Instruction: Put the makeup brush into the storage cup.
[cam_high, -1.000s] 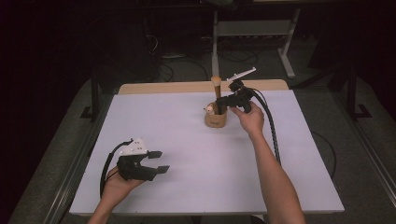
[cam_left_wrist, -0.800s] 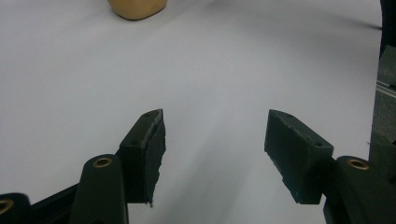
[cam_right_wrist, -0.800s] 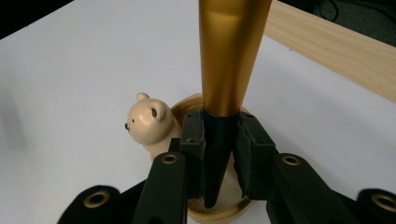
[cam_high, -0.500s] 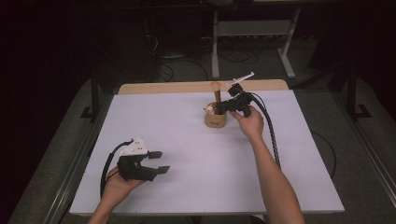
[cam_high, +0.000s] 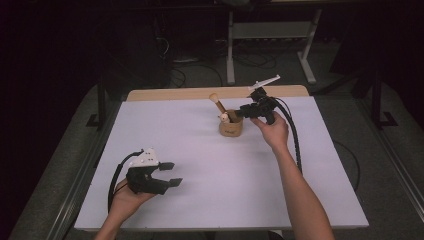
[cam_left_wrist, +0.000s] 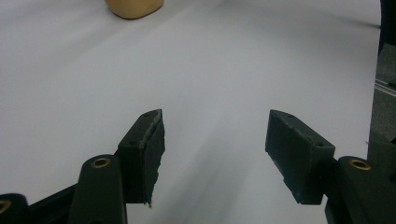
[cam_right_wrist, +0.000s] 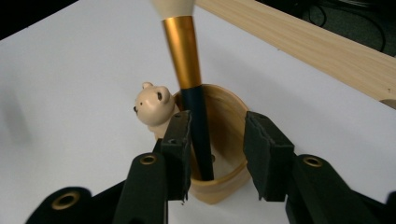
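White table (cam_high: 200, 170) carries everything, with a bare wooden strip (cam_high: 165, 94) along its far edge, and near that edge stands the small wooden cup (cam_high: 231, 128) with a bear's head (cam_right_wrist: 152, 103) on its rim. Inside the cup leans a makeup brush (cam_right_wrist: 194, 114), bristles up, its dark handle resting against the wall by the bear. My right gripper (cam_right_wrist: 217, 156) is at the cup, and its jaws have just been opening: they now stand apart on either side of the handle, one pad (cam_right_wrist: 180, 140) just beside it, neither pressing. My left gripper (cam_high: 167, 175) rests near the table's close edge, well apart from the cup, its jaws spread wide over bare table. I judge the brush light and stiff, with a smooth handle and gold ferrule that could slip under a weak pinch; the dark handle below the ferrule is the place to grip, never the soft bristles. The cup looks light too and would likely tip if the brush were dragged sideways.
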